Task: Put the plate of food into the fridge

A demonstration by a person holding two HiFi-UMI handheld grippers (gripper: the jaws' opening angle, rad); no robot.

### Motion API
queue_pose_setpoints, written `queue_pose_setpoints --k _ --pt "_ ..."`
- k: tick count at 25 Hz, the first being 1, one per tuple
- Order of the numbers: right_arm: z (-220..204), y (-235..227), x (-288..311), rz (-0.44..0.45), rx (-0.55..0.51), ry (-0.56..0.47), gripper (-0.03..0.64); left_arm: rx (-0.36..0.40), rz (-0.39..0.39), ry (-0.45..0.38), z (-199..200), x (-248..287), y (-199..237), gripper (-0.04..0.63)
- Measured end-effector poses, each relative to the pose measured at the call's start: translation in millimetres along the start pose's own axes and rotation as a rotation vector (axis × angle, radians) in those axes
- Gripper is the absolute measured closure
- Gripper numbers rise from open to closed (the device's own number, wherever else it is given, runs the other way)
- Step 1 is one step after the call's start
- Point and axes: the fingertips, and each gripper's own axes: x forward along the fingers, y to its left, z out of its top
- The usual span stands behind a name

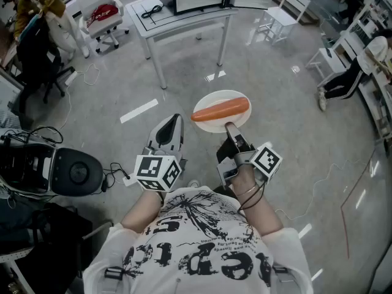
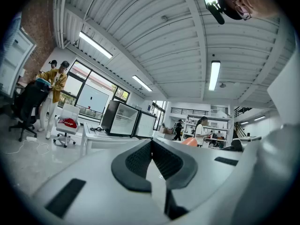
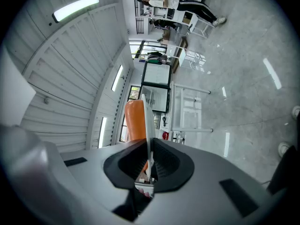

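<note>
A white plate with a long orange piece of food on it hangs above the floor in front of me. My right gripper is shut on the plate's near rim. The right gripper view shows the plate edge-on between the pads, with the orange food to its left. My left gripper is level with it on the left, shut and empty, its pads pressed together. A small black fridge with its door open stands on a white table ahead.
An office chair with a red thing stands left of the table, and white chairs stand to its right. A black round device and cables lie on the floor at my left. People stand at the far left and sit at the right.
</note>
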Motion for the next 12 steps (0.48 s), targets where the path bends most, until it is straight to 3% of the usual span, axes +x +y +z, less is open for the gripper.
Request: queue_pose_setpoints --k 12 --pt "7.7 -0.9 -6.2 -0.023 -0.01 -0.032 0.589 -0.013 -0.033 -0.016 1.0 6.0 -6.2 0.588"
